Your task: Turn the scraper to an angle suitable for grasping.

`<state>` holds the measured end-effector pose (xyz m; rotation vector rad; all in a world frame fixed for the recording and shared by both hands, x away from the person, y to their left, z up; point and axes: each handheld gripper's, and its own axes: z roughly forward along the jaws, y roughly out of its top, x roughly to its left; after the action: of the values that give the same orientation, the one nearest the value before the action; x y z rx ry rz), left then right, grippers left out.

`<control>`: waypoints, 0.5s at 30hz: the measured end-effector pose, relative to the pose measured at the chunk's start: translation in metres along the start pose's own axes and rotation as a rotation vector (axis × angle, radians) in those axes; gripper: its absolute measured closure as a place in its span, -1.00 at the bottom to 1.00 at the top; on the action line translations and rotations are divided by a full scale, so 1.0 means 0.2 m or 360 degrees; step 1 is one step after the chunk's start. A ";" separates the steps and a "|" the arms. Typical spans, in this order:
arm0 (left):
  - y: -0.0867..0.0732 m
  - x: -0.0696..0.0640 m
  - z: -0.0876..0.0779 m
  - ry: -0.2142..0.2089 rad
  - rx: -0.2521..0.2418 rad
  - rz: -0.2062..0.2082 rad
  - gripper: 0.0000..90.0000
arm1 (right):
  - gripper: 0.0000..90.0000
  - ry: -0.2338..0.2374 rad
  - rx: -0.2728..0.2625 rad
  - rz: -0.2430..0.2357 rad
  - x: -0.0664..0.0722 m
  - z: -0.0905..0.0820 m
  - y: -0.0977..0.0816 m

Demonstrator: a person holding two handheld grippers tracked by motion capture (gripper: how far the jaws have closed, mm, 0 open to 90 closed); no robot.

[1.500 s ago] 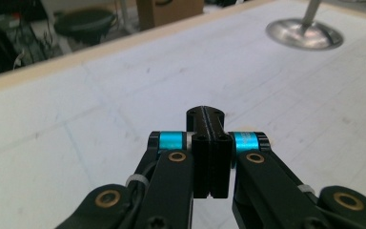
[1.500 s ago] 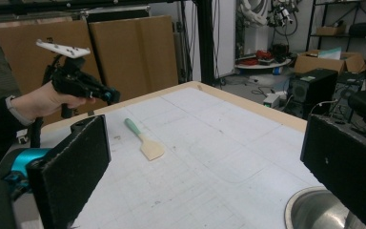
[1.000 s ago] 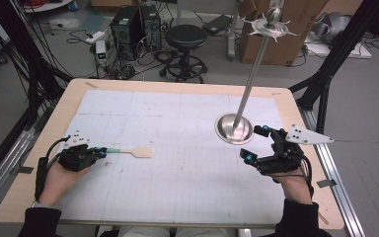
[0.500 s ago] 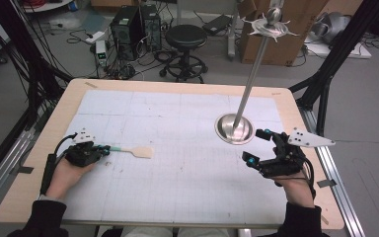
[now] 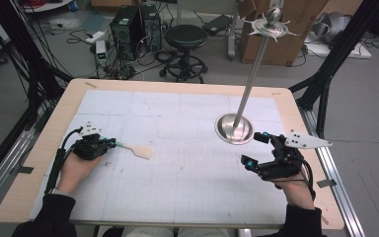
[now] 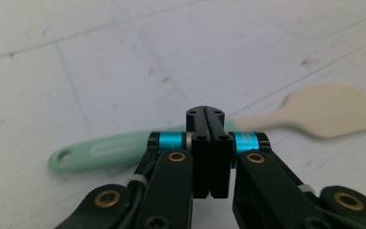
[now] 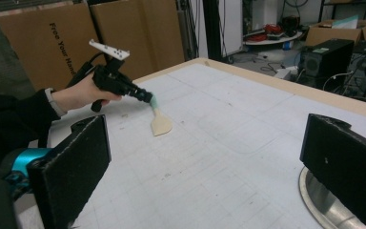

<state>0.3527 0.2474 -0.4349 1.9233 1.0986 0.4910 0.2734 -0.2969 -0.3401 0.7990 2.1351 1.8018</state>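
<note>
A spatula (image 5: 143, 151) with a mint-green handle and a cream blade lies flat on the white mat at the left. My left gripper (image 5: 112, 143) is shut, jaws pressed together. In the left gripper view its tips (image 6: 205, 112) sit over the middle of the handle, which runs crosswise behind them, the spatula's blade (image 6: 329, 109) to the right. Whether the tips touch the handle I cannot tell. The right gripper view shows the left gripper (image 7: 145, 97) over the spatula (image 7: 161, 125). My right gripper (image 5: 253, 148) stands open at the right, nothing between its pads (image 7: 205, 129).
A round metal base (image 5: 234, 129) with a tall slanted pole and a spiked top piece (image 5: 271, 24) stands just beyond the right gripper; its rim (image 7: 324, 210) lies under the right jaw. A stool (image 5: 186, 37), computers and boxes sit past the table's far edge.
The left hand has slid to the right along the spatula's handle, covering more of it. The spatula's blade stays where it was. The right hand has not moved.
</note>
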 end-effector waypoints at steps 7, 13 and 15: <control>0.04 -0.05 0.10 -0.0085 0.0044 -0.0036 0.99 | -0.96 0.0006 0.0011 0.0000 0.01 -0.02 -0.01; 0.06 -0.11 0.22 -0.0096 0.0127 -0.0002 0.99 | -0.96 -0.0033 0.0012 0.0014 0.02 -0.07 -0.03; 0.07 -0.11 0.23 -0.0090 0.0137 0.0009 0.99 | -0.96 -0.0044 0.0012 0.0019 0.02 -0.08 -0.03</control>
<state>0.3778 0.2033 -0.4482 2.0033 1.0939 0.3960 0.2597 -0.3086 -0.3419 0.8350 2.1256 1.7789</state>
